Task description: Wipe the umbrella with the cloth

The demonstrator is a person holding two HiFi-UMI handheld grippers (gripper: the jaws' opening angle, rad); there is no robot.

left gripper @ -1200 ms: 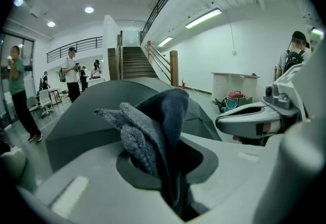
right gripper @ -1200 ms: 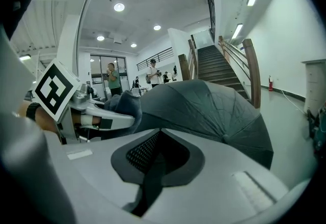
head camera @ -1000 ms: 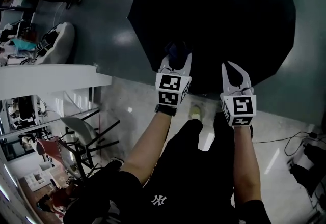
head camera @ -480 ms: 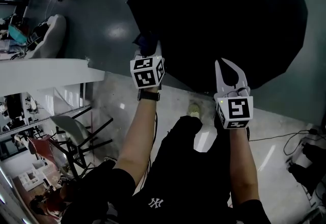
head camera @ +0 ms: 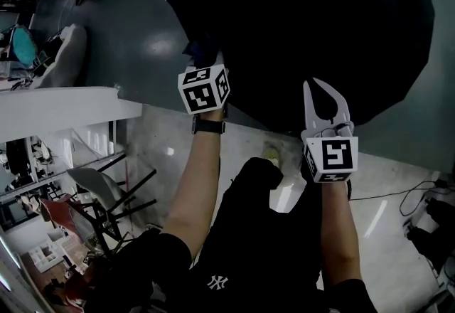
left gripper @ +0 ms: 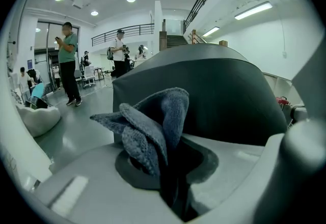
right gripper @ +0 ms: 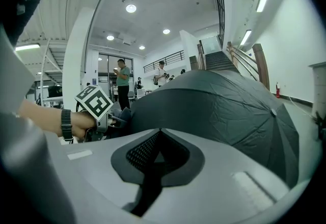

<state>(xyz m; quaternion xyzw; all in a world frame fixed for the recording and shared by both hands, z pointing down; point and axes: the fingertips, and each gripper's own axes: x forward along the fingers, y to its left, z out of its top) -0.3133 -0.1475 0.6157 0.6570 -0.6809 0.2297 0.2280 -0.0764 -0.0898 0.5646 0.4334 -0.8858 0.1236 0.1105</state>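
Observation:
A large black open umbrella (head camera: 320,13) lies on the grey floor; its canopy fills the middle of the left gripper view (left gripper: 214,90) and the right gripper view (right gripper: 224,101). My left gripper (head camera: 206,64) is shut on a bunched blue cloth (head camera: 201,50) at the umbrella's near left rim. The cloth (left gripper: 153,121) sticks up out of the left gripper (left gripper: 170,167) against the canopy's edge. My right gripper (head camera: 318,85) is shut on nothing and hovers over the near edge of the canopy (right gripper: 159,134). From there the left gripper (right gripper: 118,118) shows at the left.
A white beanbag (head camera: 64,55) lies on the floor at the left, with a white counter (head camera: 64,109) and chairs (head camera: 106,191) nearer. A cable (head camera: 405,198) runs along the floor at the right. People (left gripper: 66,60) stand further back in the hall.
My left gripper has carried the cloth to the left along the umbrella's near edge, from the middle to the left rim. The right gripper has hardly moved.

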